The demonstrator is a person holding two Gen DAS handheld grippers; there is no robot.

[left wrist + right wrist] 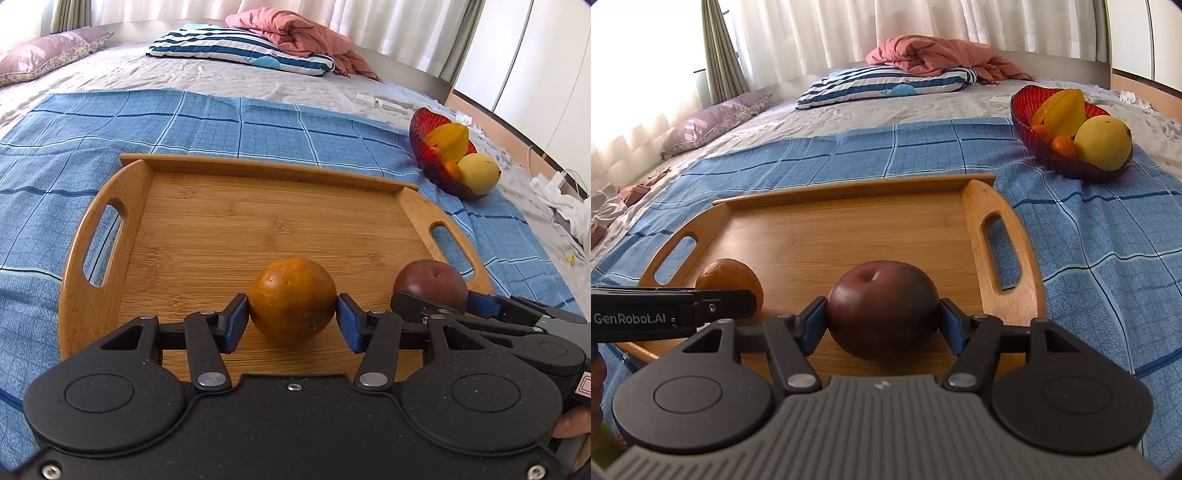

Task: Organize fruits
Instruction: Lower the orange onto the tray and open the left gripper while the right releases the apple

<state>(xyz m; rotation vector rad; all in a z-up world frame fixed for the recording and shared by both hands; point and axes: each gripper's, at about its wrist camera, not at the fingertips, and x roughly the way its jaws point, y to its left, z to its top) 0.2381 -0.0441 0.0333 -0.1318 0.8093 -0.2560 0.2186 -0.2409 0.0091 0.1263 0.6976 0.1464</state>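
Note:
My left gripper [291, 321] is shut on an orange [291, 299] that rests low over the near part of the wooden tray [258, 221]. My right gripper [882, 325] is shut on a dark purple round fruit [882, 308] over the same tray [849, 232], just right of the orange [733, 278]. The purple fruit [430, 282] and the right gripper's fingers [484, 302] also show in the left wrist view. A red glass bowl [424, 147] [1027, 122] holds a starfruit, a yellow mango and small oranges to the far right of the tray.
The tray lies on a blue checked cloth [221, 122] spread over a bed. A striped pillow [236, 48], a pink blanket [295, 29] and a purple pillow [48, 55] lie behind. White cables and cloth [561, 195] sit at the right edge.

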